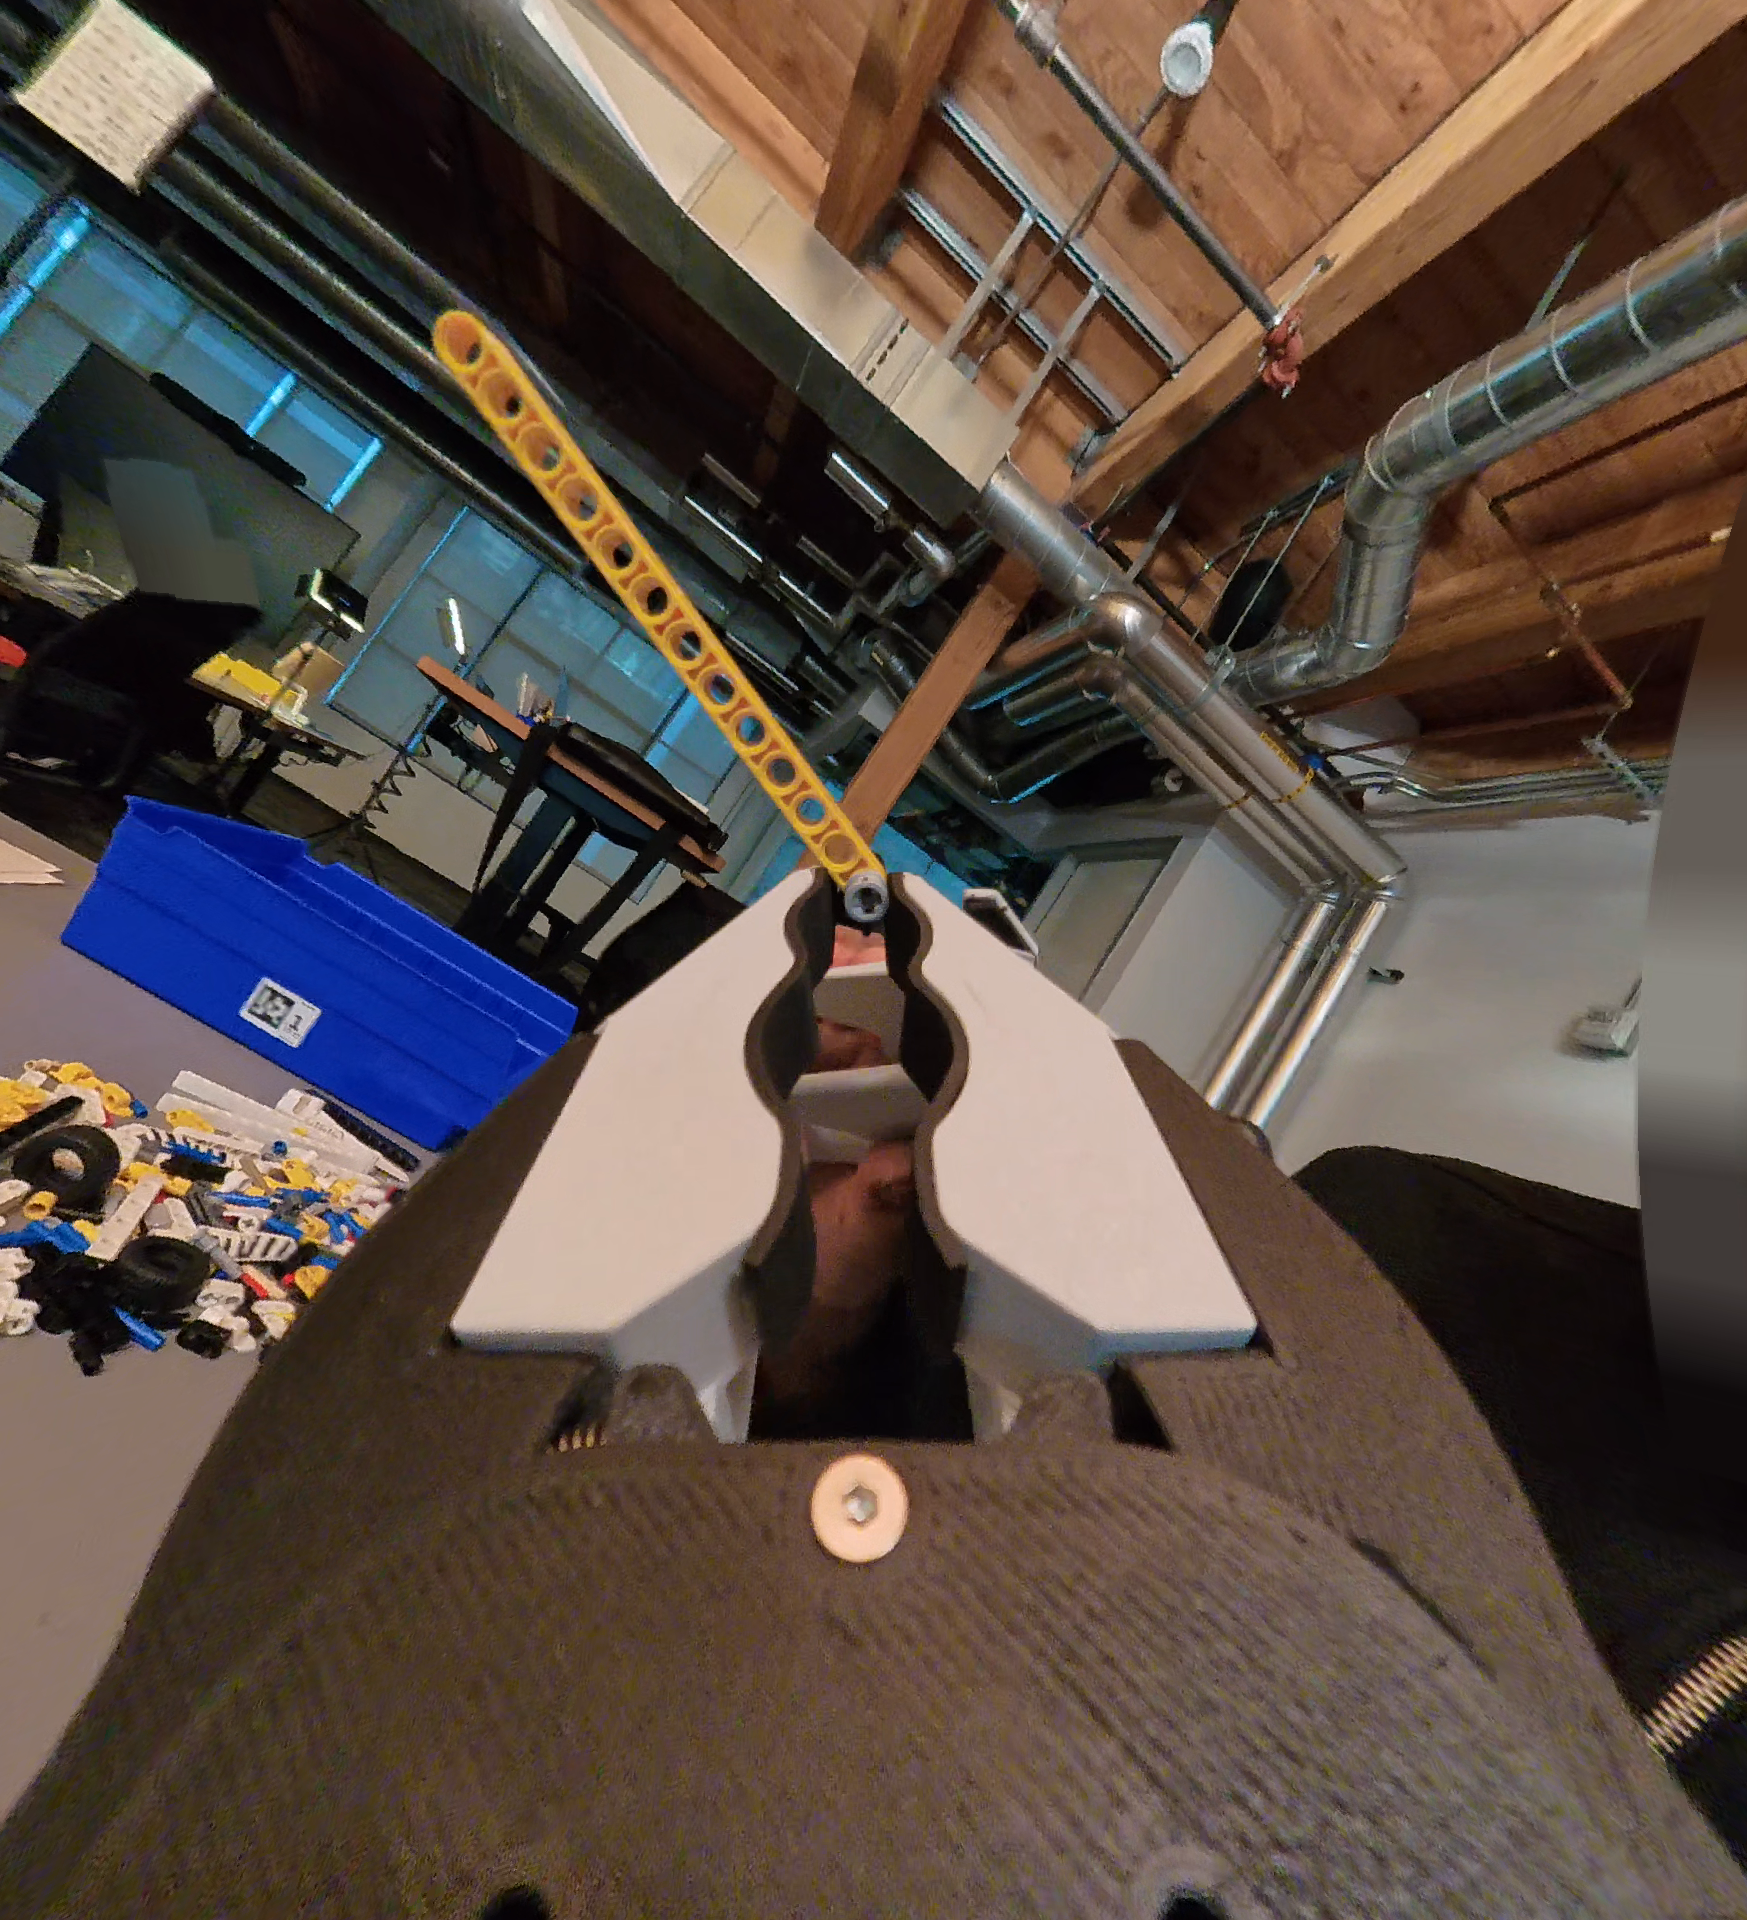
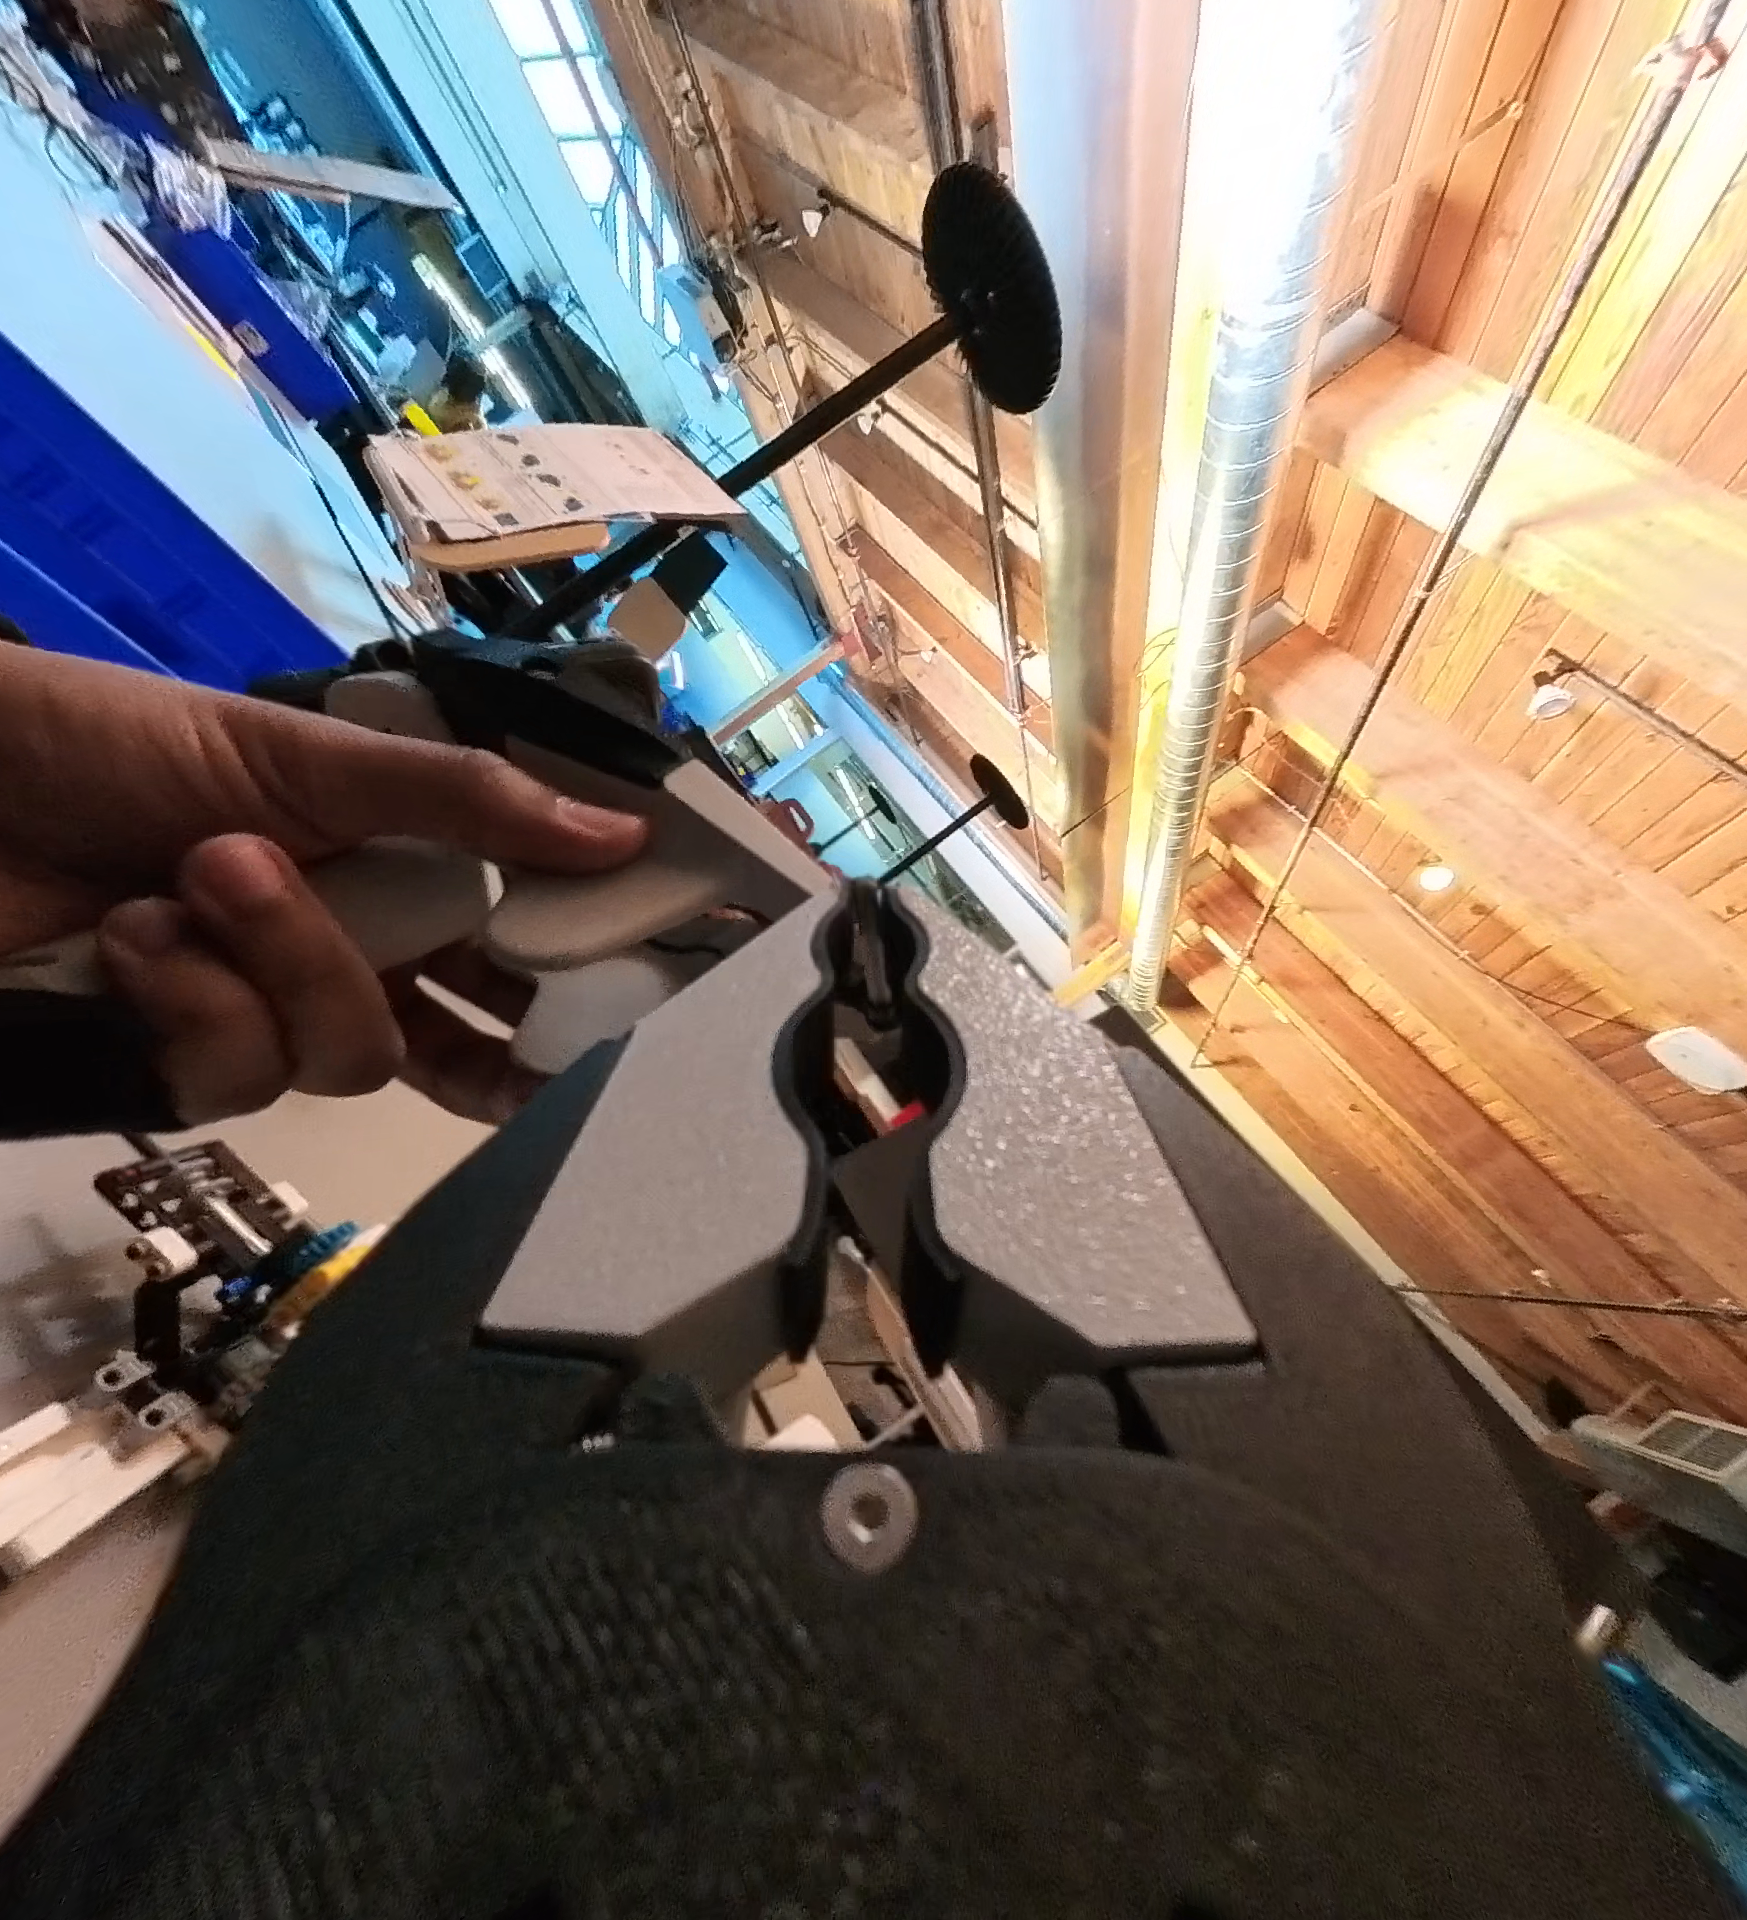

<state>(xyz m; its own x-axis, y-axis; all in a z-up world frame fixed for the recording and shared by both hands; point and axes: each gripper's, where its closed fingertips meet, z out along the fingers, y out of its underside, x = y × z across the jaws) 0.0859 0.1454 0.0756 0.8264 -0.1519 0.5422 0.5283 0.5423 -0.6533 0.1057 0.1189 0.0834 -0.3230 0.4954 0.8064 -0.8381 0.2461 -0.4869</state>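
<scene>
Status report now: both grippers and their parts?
Left gripper clamps grey pin on long yellow holed beam. Right gripper shut on thin dark piece, unclear. Loose brick pile below.

Left gripper point(image 1: 864, 896) pads pinched on a grey pin seated in the end hole of a long yellow holed beam point(image 1: 640, 582), which slants up toward 11 o'clock. Blue bin point(image 1: 308, 966) at 9 o'clock; pile of loose building pieces point(image 1: 121, 1205) at 8 o'clock on grey table point(image 1: 38, 1507).

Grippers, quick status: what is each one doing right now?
Left gripper: closed on a grey pin at the end of a yellow beam.
Right gripper: closed on a thin dark part, kind unclear.
</scene>
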